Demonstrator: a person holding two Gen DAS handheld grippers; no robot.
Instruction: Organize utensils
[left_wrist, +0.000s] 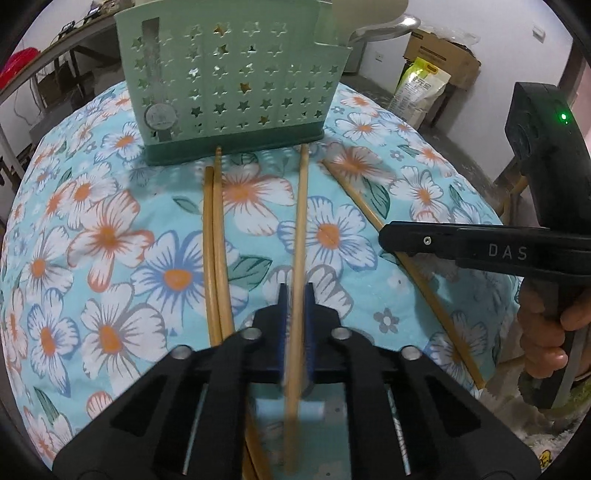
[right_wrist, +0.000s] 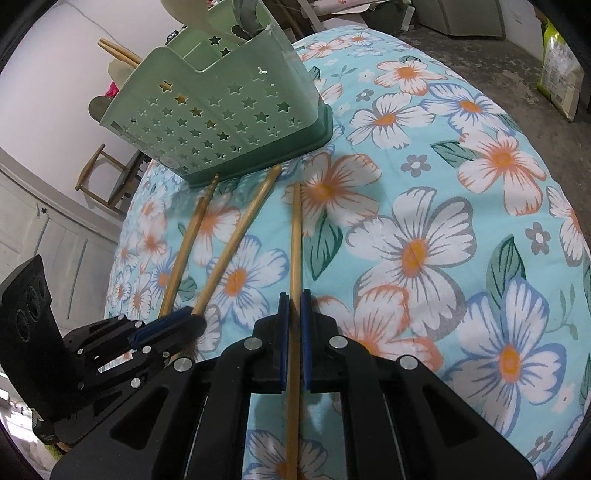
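A green utensil holder (left_wrist: 229, 85) with star holes stands at the far side of the floral table; it also shows in the right wrist view (right_wrist: 221, 114). Several wooden chopsticks lie in front of it. My left gripper (left_wrist: 296, 291) is shut on one chopstick (left_wrist: 301, 221). Two more chopsticks (left_wrist: 214, 240) lie together to its left. My right gripper (right_wrist: 294, 299) is shut on another chopstick (right_wrist: 295, 240), seen in the left wrist view (left_wrist: 354, 199) slanting under the right gripper's finger (left_wrist: 424, 240). The left gripper (right_wrist: 170, 323) shows at lower left of the right wrist view.
The round table has a blue floral cloth (left_wrist: 110, 240). A spoon and other utensils stand in the holder (right_wrist: 184, 14). Cardboard boxes (left_wrist: 443, 51) and a bag (left_wrist: 421, 85) sit on the floor beyond. A wooden chair (right_wrist: 107, 177) stands by the wall.
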